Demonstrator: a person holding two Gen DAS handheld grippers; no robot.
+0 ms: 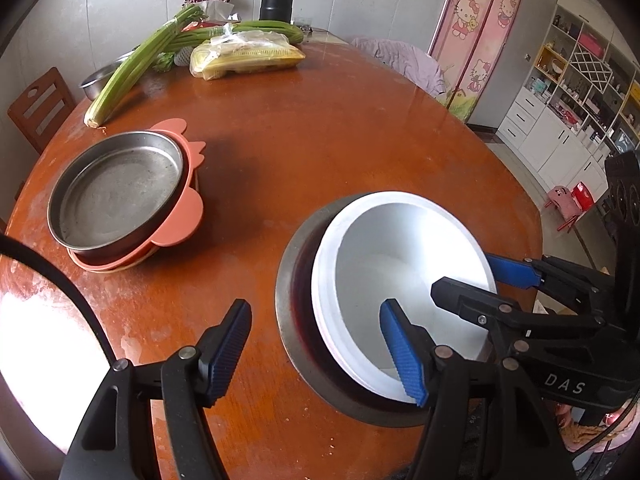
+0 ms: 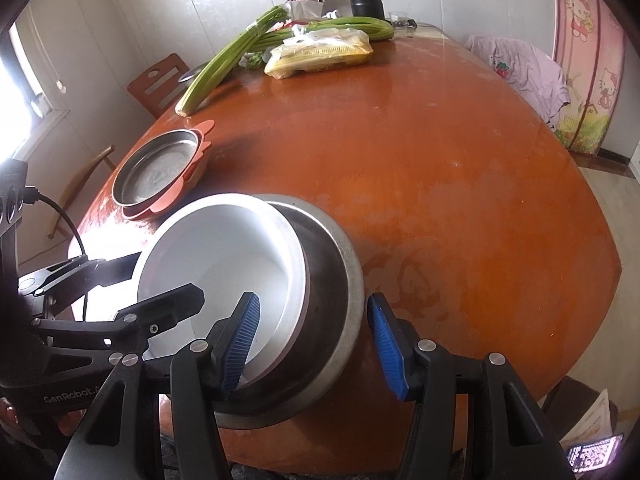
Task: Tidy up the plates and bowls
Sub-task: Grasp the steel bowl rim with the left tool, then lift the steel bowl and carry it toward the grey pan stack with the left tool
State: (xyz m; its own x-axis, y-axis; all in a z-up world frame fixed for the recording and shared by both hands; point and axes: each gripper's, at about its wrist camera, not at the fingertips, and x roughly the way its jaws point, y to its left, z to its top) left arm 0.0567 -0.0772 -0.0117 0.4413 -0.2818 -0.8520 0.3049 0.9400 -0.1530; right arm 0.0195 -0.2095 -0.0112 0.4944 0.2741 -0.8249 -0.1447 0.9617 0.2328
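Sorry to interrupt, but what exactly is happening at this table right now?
A person with a handheld gripper in each hand is sorting dishes on the round wooden table. The white bowl sits nested in a metal bowl. Both grippers straddle those bowls' walls: the left gripper from one side, the right gripper from the other; a firm grip isn't clear. A steel plate already rests on the orange plates.

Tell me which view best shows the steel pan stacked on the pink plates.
Left wrist view: the steel pan is close and large, its inside open to view. In the right wrist view it is farther off and smaller, but unblocked.
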